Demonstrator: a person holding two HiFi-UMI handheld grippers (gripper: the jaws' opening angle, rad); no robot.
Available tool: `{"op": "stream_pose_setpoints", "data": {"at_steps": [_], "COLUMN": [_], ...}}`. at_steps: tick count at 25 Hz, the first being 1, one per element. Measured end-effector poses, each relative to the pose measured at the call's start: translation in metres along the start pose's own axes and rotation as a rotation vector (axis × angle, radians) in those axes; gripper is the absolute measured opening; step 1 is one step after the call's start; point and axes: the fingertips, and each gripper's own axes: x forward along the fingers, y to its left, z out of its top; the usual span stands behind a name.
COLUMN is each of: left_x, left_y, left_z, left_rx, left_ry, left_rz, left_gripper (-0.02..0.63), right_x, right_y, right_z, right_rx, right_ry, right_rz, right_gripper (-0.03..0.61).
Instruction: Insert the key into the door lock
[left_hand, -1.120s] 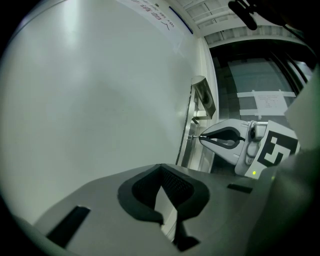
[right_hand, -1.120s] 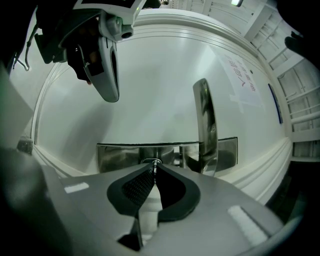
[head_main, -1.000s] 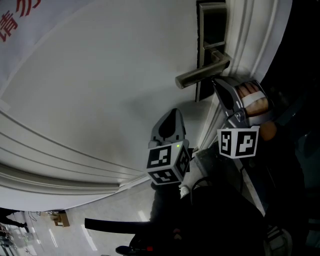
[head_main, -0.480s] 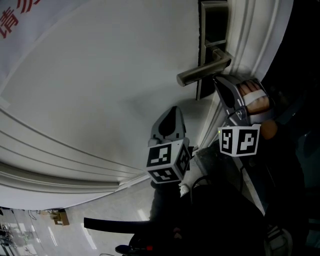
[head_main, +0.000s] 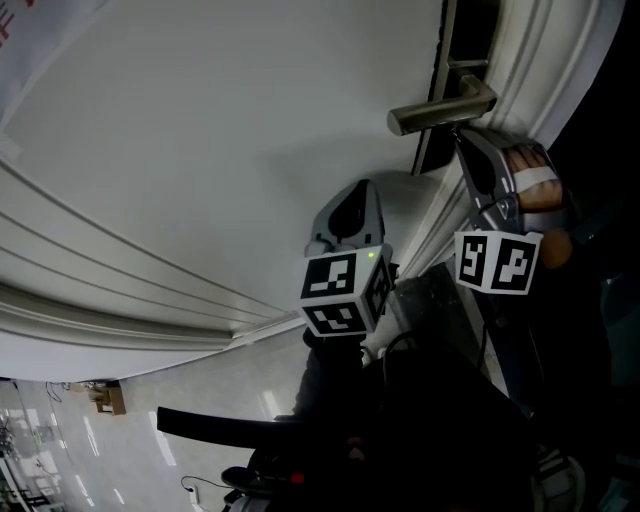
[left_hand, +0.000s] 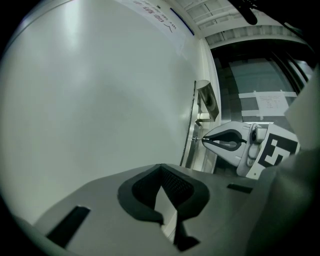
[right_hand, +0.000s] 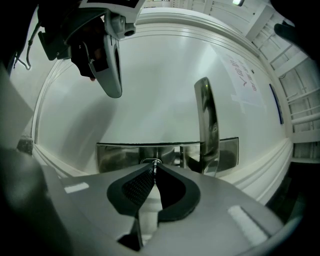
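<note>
The thin metal key (right_hand: 154, 162) is pinched at the tips of my right gripper (right_hand: 154, 169). Its shaft points straight ahead at the brushed-steel lock plate (right_hand: 117, 155), seemingly at the keyhole. A polished lever handle (right_hand: 206, 120) stands beside it. My left gripper (left_hand: 161, 184), closed on nothing, hangs farther off by the smooth white door (head_main: 200, 140).

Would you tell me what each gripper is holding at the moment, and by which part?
The right gripper pinches the key by its rear end, the tip poking out toward the lock plate. The left gripper holds nothing.
</note>
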Motion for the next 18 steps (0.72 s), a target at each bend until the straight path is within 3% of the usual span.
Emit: {"op": "stream_pose_setpoints", "data": {"at_steps": [18], "left_x": [0.0017], "left_y": [-0.0002], "left_z": [-0.0008], "left_rx": [-0.002], "left_ry": [0.012], "left_rz": [-0.015], "left_gripper": [0.002], "right_x": [0.0001], "right_y": [0.0007], "right_z": [0.0021], "right_rx": [-0.004], "right_ry": [-0.001], "right_rz": [0.004], "right_gripper": [0.012]}}
